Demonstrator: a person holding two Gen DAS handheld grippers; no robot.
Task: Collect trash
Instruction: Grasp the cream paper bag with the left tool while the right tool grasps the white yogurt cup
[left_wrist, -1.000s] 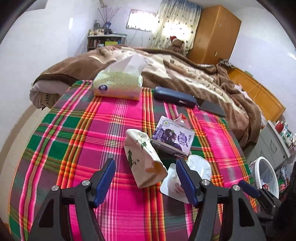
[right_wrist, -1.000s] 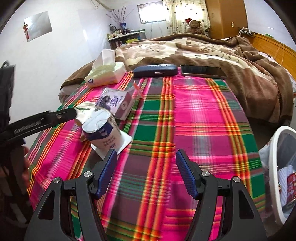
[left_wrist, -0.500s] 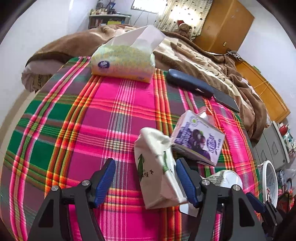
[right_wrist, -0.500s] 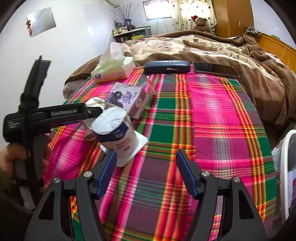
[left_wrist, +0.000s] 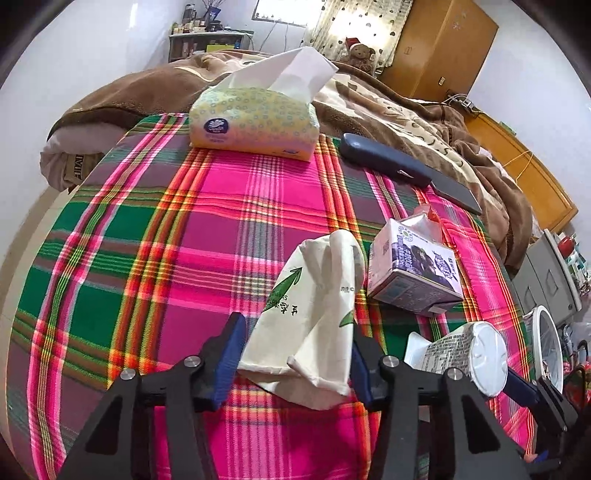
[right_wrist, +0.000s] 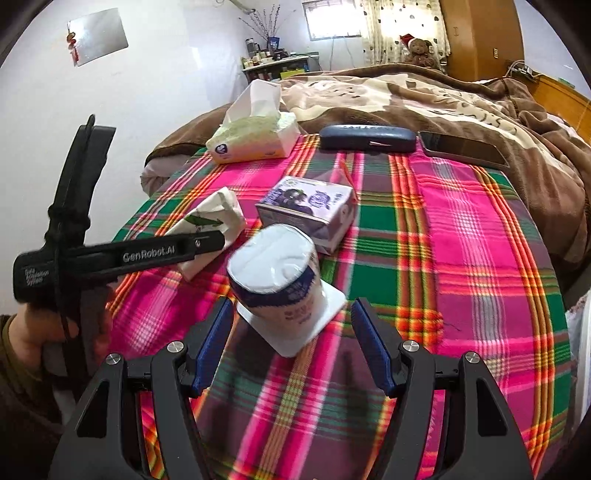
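In the left wrist view, the left gripper (left_wrist: 295, 360) is spread wide, with the crumpled paper bag (left_wrist: 314, 310) lying between its blue pads (left_wrist: 227, 354) on the plaid blanket (left_wrist: 166, 258). The pads do not press the bag yet. The bag's long axis runs from 6 toward 12 o'clock, and its folded end points away from the camera. At about 2 o'clock from the bag lies the purple milk carton (left_wrist: 413, 273) on its side. The overturned yogurt cup (left_wrist: 465, 360) is at 3 o'clock. The bag is soft and thin, so closing on it may only flatten it, and it could slip out during lifting. The right pad is also near the carton and may push it.

In the right wrist view, the right gripper (right_wrist: 291, 347) is likewise wide apart and empty, and the yogurt cup (right_wrist: 275, 273) stands upside down just ahead, between the finger lines. Its foil lid (right_wrist: 295, 325) lies flat under it, with the base pointing up. If the fingers catch only the lid edge, the cup may tip toward 12 o'clock against the milk carton (right_wrist: 310, 210). The tissue pack (right_wrist: 255, 140) stays far at 11 o'clock.
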